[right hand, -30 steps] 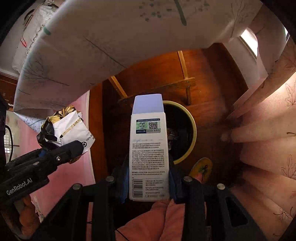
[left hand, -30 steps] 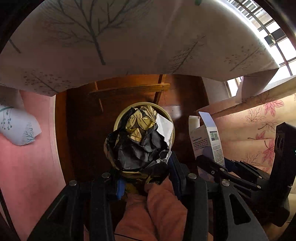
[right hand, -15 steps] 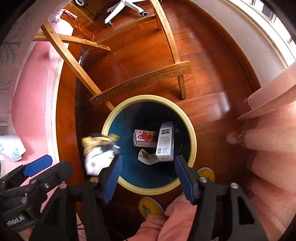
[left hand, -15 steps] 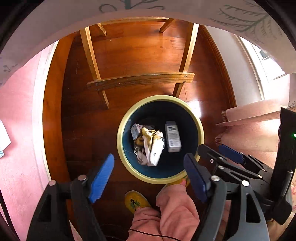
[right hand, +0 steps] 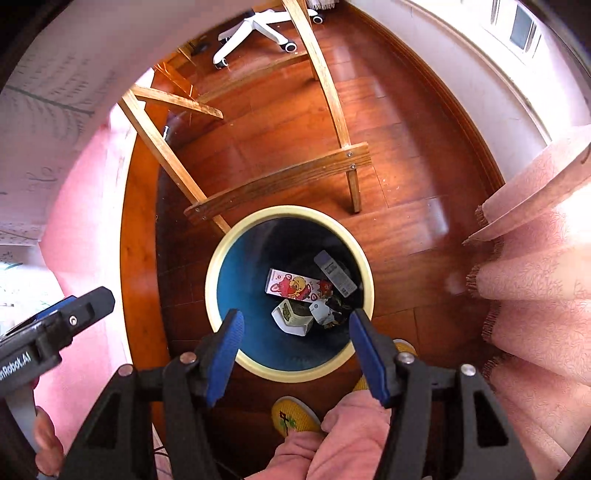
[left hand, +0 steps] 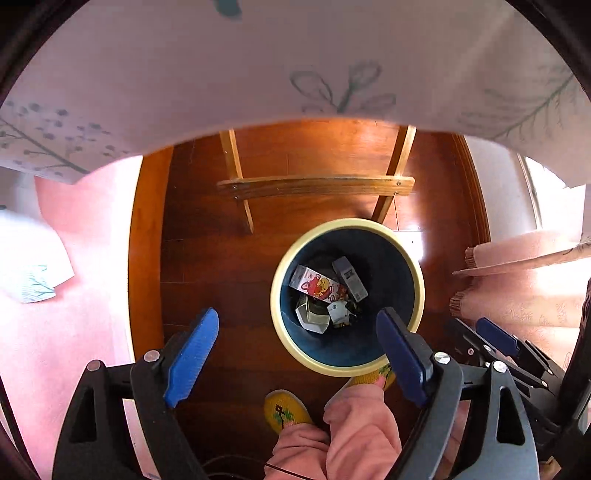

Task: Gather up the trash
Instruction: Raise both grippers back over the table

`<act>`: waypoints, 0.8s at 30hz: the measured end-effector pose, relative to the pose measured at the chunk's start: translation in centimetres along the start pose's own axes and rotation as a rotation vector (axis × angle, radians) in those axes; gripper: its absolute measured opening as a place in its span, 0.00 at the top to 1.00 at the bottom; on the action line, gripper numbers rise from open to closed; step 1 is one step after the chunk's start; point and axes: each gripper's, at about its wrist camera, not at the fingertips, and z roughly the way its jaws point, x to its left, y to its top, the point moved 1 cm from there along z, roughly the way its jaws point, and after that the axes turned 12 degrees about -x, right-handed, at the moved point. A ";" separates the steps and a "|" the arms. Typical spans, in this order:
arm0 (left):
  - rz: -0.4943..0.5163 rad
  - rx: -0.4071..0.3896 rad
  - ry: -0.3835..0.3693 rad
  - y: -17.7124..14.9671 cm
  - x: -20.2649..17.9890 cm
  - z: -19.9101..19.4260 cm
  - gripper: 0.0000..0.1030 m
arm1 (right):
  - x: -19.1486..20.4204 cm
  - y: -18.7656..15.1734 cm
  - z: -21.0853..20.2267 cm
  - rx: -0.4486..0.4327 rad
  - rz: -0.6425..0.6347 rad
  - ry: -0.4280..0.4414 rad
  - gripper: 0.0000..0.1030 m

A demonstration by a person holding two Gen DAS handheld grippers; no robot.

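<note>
A round bin with a cream rim and dark blue inside stands on the wooden floor, also in the right wrist view. In it lie a cartoon carton, a grey-white box, a white carton and a crumpled wrapper. My left gripper is open and empty, above the bin's near left rim. My right gripper is open and empty above the bin's near side.
A wooden table frame stands just behind the bin, under a patterned tablecloth. Pink cloth hangs at the right. The person's yellow slippers and pink trousers are below. A white office chair base is far back.
One second ago my left gripper held a crumpled wrapper and my right a white box. Both opened and the items fell into the bin. Both grippers have since drawn back.
</note>
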 end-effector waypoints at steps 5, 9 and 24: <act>-0.015 0.002 -0.001 0.9 0.8 -2.5 0.16 | 0.5 0.2 -2.4 -0.019 0.015 0.004 0.42; -0.010 -0.025 0.001 1.6 1.1 -5.5 0.16 | 1.4 0.8 -5.1 -0.040 0.016 0.016 0.42; 0.058 -0.178 -0.063 6.2 1.2 -22.1 0.16 | 8.3 5.3 -20.9 -0.203 -0.046 0.092 0.42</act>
